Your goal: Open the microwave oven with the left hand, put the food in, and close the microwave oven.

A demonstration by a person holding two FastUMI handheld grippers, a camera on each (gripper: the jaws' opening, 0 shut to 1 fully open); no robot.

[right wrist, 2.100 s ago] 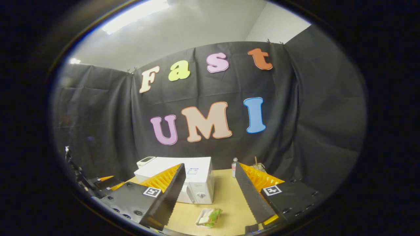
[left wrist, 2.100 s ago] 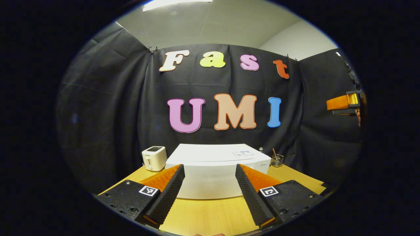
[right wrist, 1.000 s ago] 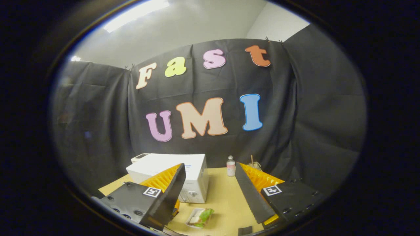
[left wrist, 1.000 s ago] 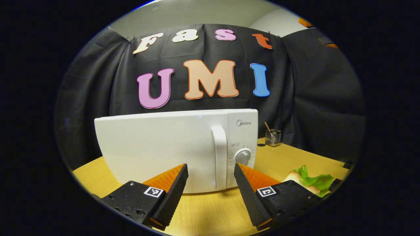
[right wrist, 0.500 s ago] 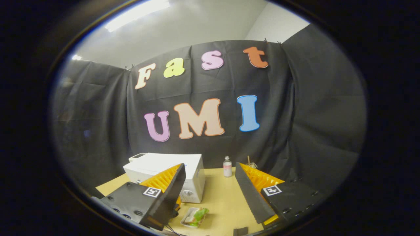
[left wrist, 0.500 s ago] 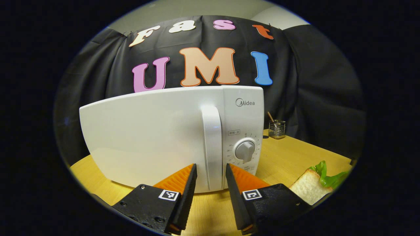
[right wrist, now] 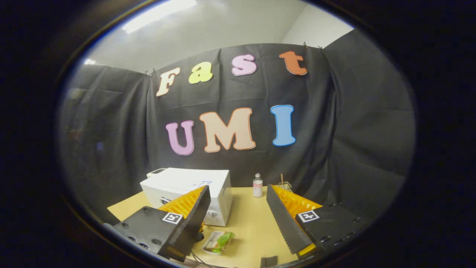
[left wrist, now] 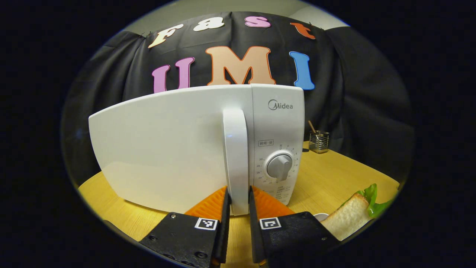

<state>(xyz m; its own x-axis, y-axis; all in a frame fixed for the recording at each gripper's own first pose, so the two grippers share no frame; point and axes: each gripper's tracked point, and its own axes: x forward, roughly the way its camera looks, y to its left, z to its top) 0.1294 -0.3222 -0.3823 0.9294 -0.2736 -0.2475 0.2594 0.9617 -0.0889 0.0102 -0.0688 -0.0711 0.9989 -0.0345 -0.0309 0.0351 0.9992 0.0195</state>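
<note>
Microwave handle (left wrist: pixel 236 156) now pinched by left hand-held gripper (left wrist: pixel 238 201), narrowed from spread; door shut, ready for pulling. Right hand-held gripper (right wrist: pixel 238 214) spread, empty.

high over the table (right wrist: pixel 253 219), right tool (right wrist: pixel 238 219) spread wide
below: white microwave (right wrist: pixel 186 186), sandwich tray (right wrist: pixel 216 242), small bottle (right wrist: pixel 257 185)

The brand name "Midea" stands near the top of the microwave oven's (left wrist: pixel 167 149) control panel (left wrist: pixel 278 126), right of the door handle (left wrist: pixel 235 156), while the small label (left wrist: pixel 264 143) and the numerals ringing the dial (left wrist: pixel 279 166) below are too small to read.
</note>
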